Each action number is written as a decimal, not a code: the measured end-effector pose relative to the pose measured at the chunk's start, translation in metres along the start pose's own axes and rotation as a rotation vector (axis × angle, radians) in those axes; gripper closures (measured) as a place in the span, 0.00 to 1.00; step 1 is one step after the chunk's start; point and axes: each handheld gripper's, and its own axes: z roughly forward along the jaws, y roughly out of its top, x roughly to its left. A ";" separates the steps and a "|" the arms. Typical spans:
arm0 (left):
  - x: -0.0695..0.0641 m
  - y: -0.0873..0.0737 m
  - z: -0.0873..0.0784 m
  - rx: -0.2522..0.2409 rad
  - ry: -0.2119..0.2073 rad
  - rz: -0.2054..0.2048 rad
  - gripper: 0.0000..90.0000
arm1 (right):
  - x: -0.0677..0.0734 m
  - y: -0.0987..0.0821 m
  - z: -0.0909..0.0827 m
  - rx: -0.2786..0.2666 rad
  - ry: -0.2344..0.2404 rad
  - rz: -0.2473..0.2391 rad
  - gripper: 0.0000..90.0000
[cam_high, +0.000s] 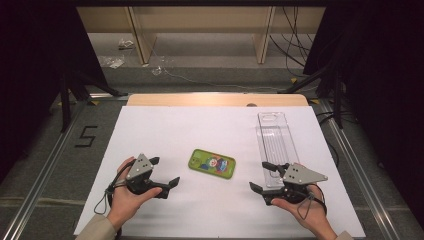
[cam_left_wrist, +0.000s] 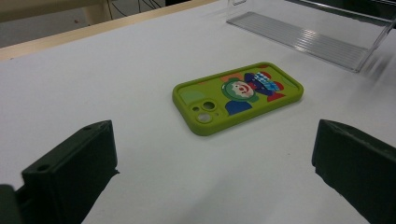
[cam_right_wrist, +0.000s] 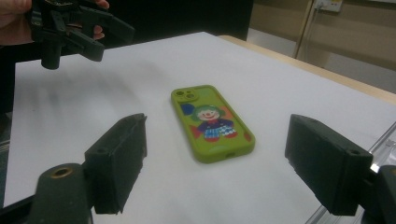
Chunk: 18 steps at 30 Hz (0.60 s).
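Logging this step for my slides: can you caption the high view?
Two open hand-held grippers, left and right, flank a green phone case on the white table, clear tray at right.

Lighting was pretty even from overhead, the white table cover (cam_high: 165, 130) came out bright while the surroundings went nearly black, shadows stayed soft, and both gripper views looked a bit mushy, with blur on the clear tray (cam_left_wrist: 308, 37).

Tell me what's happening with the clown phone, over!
Left gripper open, right gripper open, both empty. Green clown phone case flat between them, untouched. Clear plastic tray beside right gripper; nothing blocking.
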 end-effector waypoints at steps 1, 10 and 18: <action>0.000 0.000 0.000 -0.001 0.000 0.001 0.00 | 0.000 0.000 0.000 0.000 -0.002 0.000 0.26; 0.000 0.001 -0.001 -0.007 0.003 0.002 0.00 | 0.001 0.002 0.001 0.004 -0.017 -0.018 0.31; 0.000 0.001 -0.001 -0.006 0.004 0.000 0.00 | 0.001 0.002 0.002 0.007 -0.027 -0.026 0.35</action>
